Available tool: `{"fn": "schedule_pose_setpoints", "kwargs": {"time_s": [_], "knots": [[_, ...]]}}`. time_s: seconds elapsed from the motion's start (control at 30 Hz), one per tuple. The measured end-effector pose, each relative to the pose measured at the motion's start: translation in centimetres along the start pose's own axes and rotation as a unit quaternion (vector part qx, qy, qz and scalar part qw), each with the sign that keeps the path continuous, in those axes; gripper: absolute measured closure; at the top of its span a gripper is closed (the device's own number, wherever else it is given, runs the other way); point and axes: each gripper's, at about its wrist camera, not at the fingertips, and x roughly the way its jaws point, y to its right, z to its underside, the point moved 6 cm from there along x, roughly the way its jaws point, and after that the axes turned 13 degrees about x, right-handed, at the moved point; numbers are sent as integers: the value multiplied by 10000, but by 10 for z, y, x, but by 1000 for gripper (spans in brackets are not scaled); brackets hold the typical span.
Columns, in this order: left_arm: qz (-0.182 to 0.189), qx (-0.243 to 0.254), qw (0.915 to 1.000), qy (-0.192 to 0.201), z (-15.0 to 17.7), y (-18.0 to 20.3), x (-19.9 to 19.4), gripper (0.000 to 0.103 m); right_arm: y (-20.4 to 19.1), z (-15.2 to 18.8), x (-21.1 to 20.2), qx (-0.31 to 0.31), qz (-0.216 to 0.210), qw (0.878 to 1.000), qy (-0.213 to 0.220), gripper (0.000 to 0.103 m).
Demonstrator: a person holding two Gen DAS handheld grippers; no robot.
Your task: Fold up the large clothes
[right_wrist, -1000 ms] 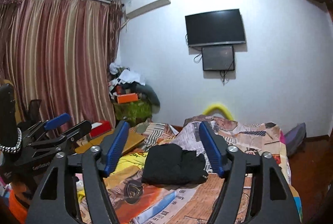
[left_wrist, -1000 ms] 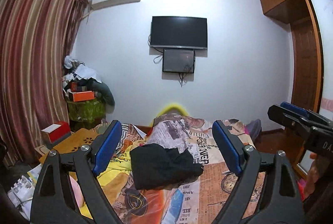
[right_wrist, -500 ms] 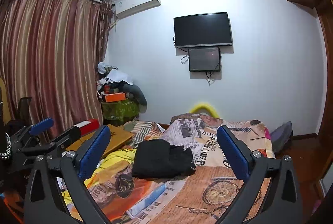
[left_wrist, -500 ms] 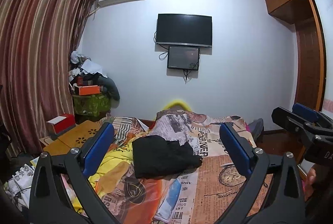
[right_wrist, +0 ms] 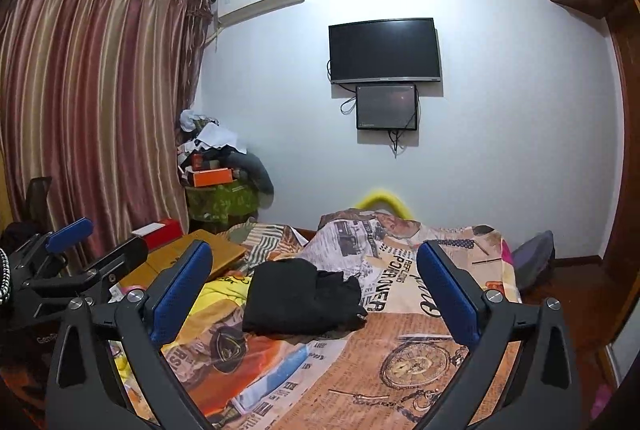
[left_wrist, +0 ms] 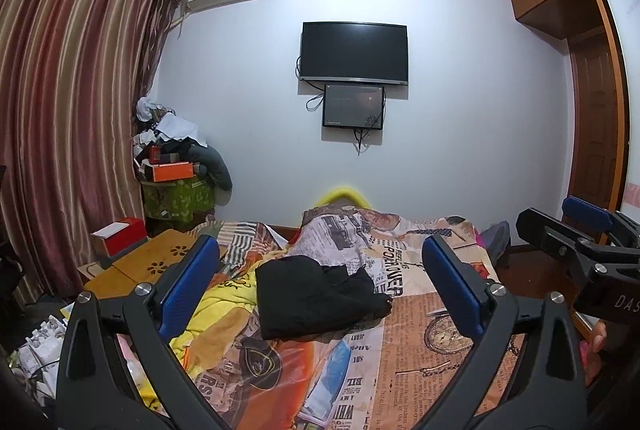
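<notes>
Hovering over the bed (left_wrist: 420,342) with both jaws spread wide and empty.
A black garment (left_wrist: 316,296) lies bunched on the newspaper-print bedspread (right_wrist: 400,362), ahead of and apart from the left hand-held gripper (left_wrist: 320,282) and the right hand-held gripper (right_wrist: 314,288); a yellow cloth (left_wrist: 218,306) lies just beside the garment.

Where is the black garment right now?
In both wrist views the black garment lies bunched mid-bed on the newspaper-print bedspread, beside yellow fabric on its left.
</notes>
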Motion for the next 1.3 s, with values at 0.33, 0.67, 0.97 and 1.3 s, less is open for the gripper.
{"fn": "schedule_pose_setpoints", "kwargs": {"time_s": [0.33, 0.67, 0.97, 1.3], "knots": [[13, -52, 9999, -118, 7, -2, 8, 1, 4, 4, 2, -3, 102, 9999, -137, 1], [-14, -36, 9998, -194, 11, -2, 12, 1, 5, 5, 4, -11, 120, 9997, -210, 1], [16, -46, 9998, -208, 11, -2, 13, 1, 5, 3, 5, -3, 123, 9997, -221, 1], [48, -40, 9998, -198, 11, -4, 11, 1, 7, 4, 4, -8, 142, 9997, -219, 1]]}}
